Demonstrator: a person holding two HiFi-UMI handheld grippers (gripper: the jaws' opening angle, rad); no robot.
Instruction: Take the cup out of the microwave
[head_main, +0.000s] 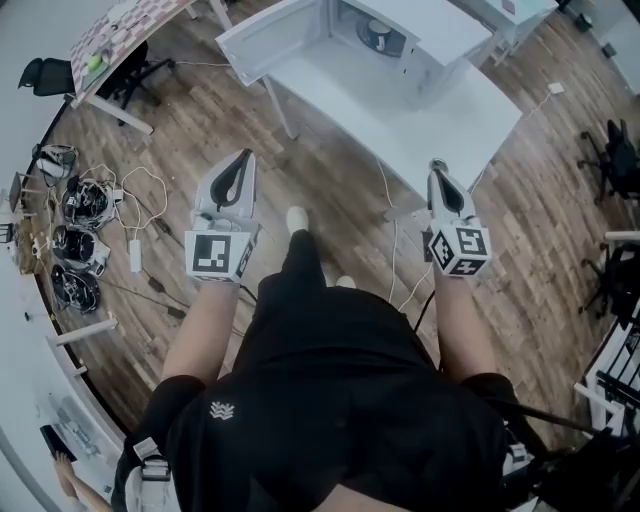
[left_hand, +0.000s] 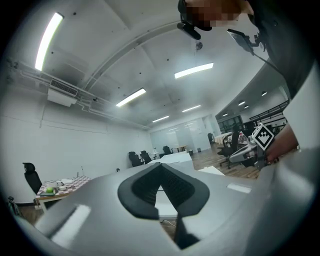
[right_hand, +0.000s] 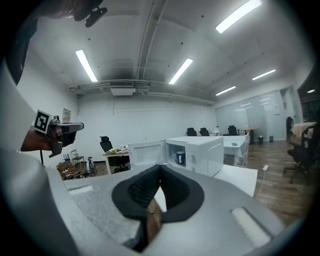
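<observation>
**A:** What's closest?
**B:** The left gripper (head_main: 243, 156) and right gripper (head_main: 437, 166), both with jaws pressed together and nothing in them, above a brown plank floor (head_main: 335, 172).
**A:** And farther off?
**B:** A smooth white table (head_main: 450, 110) bears a boxy white microwave (right_hand: 205, 150). Its door (right_hand: 146, 152) is swung open, and the blue cup (right_hand: 180, 158) stands inside, too small for detail.

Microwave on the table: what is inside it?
The microwave has its door open, and a blue cup stands inside. Its own wall hides the rest of the inside.
</observation>
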